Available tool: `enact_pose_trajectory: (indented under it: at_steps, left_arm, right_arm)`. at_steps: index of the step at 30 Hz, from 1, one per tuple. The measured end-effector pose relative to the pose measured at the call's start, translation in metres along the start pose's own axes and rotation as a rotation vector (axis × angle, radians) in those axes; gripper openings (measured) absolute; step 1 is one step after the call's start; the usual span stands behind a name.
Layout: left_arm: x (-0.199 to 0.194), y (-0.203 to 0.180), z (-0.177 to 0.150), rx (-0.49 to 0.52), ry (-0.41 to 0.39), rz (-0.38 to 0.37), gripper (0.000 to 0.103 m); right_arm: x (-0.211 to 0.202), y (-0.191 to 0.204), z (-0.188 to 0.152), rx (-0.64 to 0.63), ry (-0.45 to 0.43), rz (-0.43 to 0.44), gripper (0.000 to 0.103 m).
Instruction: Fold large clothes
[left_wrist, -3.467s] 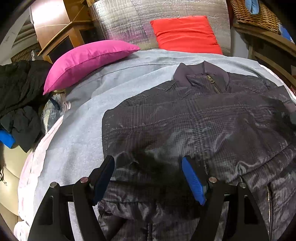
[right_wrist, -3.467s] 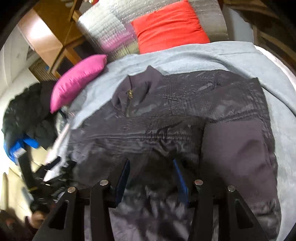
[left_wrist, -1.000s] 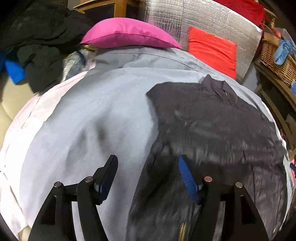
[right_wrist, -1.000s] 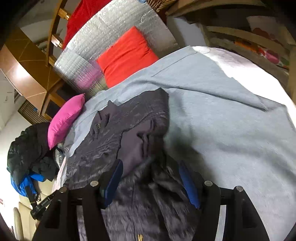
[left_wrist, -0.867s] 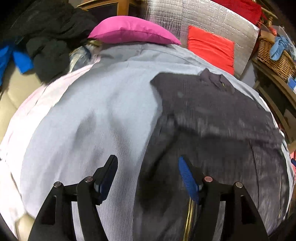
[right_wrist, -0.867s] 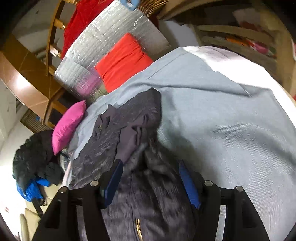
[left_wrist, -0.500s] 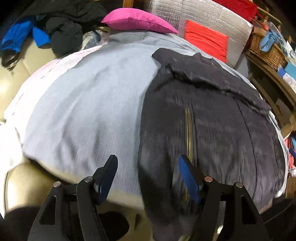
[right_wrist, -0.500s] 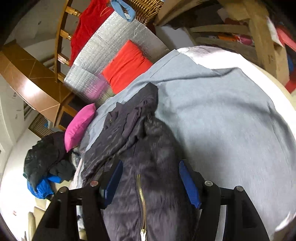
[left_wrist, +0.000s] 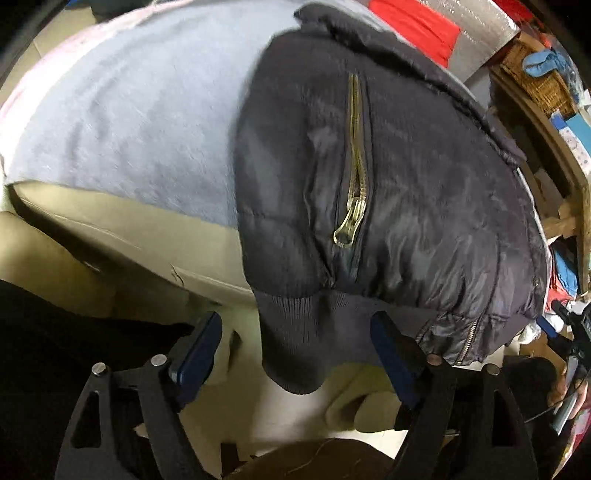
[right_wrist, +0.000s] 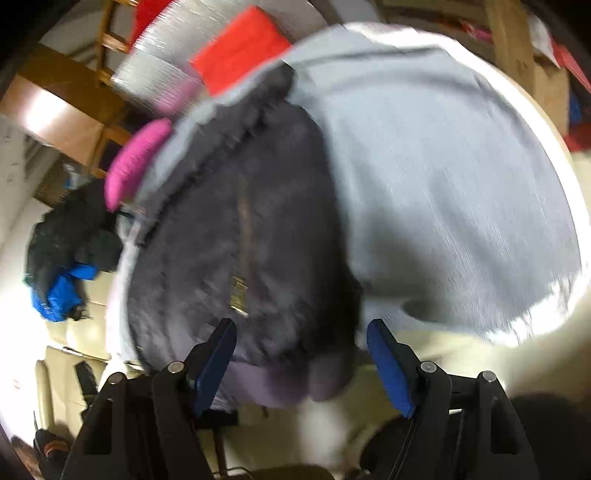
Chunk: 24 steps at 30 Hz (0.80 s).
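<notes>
The jacket (left_wrist: 406, 177), dark and quilted, lay on the grey blanket (left_wrist: 140, 110) with its ribbed hem (left_wrist: 299, 332) hanging over the near edge of the bed. A brass zipper (left_wrist: 352, 166) ran up the middle of it, with the pull (left_wrist: 347, 229) resting low near the hem, and a second short zip showed at the jacket's lower right corner in the left wrist view. The left gripper (left_wrist: 295, 354) was held just below the hem with its jaws spread wide, and the blue pads (left_wrist: 197, 350) stood either side of the ribbed band without closing on it. The right gripper (right_wrist: 299, 358) likewise had its jaws apart, and the hem (right_wrist: 284, 384) hung between the pads (right_wrist: 388, 369); that view was smeared by motion, so whether the pads touched the cloth could not be told. In the right wrist view the grey blanket (right_wrist: 443, 166) spread to the right of the jacket (right_wrist: 240, 221). A pink pillow (right_wrist: 136, 158) and a red cushion (right_wrist: 240, 48) sat at the far end of the bed, and a heap of black and blue clothes (right_wrist: 66, 251) lay off to the left.
</notes>
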<state>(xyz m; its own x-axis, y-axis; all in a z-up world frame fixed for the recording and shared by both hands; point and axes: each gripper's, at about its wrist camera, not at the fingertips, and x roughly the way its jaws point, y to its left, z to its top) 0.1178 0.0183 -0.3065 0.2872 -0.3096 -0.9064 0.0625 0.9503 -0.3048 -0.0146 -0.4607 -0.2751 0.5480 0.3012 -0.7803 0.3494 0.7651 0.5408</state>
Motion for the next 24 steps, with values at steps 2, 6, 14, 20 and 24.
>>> enact_pose_trajectory:
  at_steps: [2, 6, 14, 20, 24]
  left_arm:
    - [0.008, -0.001, -0.002, -0.003, 0.008, 0.004, 0.083]
    - [0.01, -0.002, -0.007, 0.003, -0.02, -0.029, 0.081]
    - [0.017, 0.007, -0.009, -0.031, 0.018, -0.061, 0.06]
    - [0.033, 0.012, -0.015, -0.053, 0.065, -0.079, 0.068]
    - [0.028, -0.006, -0.014, 0.032, 0.024, -0.098, 0.045]
  right_arm:
    - [0.005, -0.002, 0.004, 0.019, -0.028, -0.004, 0.076]
    - [0.023, 0.008, 0.006, 0.007, -0.004, 0.016, 0.076]
    - [0.023, 0.015, 0.004, -0.06, -0.031, -0.034, 0.077]
    - [0.033, 0.034, -0.005, -0.144, 0.024, 0.01, 0.075]
    - [0.022, 0.032, -0.002, -0.151, -0.003, 0.075, 0.075]
